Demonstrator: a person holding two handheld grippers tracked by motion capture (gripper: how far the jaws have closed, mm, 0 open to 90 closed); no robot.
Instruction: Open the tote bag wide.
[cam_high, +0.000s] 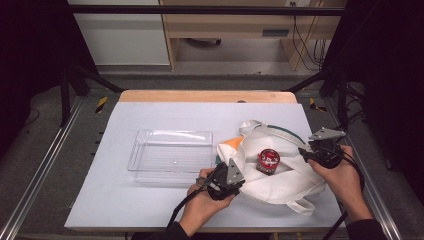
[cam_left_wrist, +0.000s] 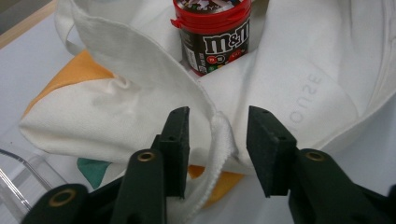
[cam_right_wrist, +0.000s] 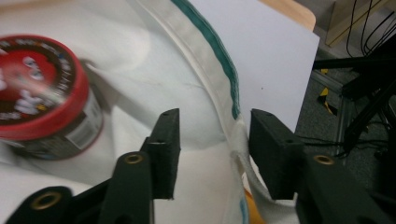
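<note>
I think I am working in a lab: black metal frame (cam_high: 200, 10) round the table (cam_high: 150, 210), rails (cam_high: 35, 185) beside it, cables (cam_high: 307, 45) hanging behind.

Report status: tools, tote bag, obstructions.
Left tool and right tool open, astride tote bag rim. M&M's jar upright in bag. Nothing blocking.

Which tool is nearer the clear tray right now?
Left. The left tool sits at the bag's near-left edge, just off the tray's near-right corner. The right tool is at the bag's right rim, with the candy jar and bag between it and the tray.
</note>
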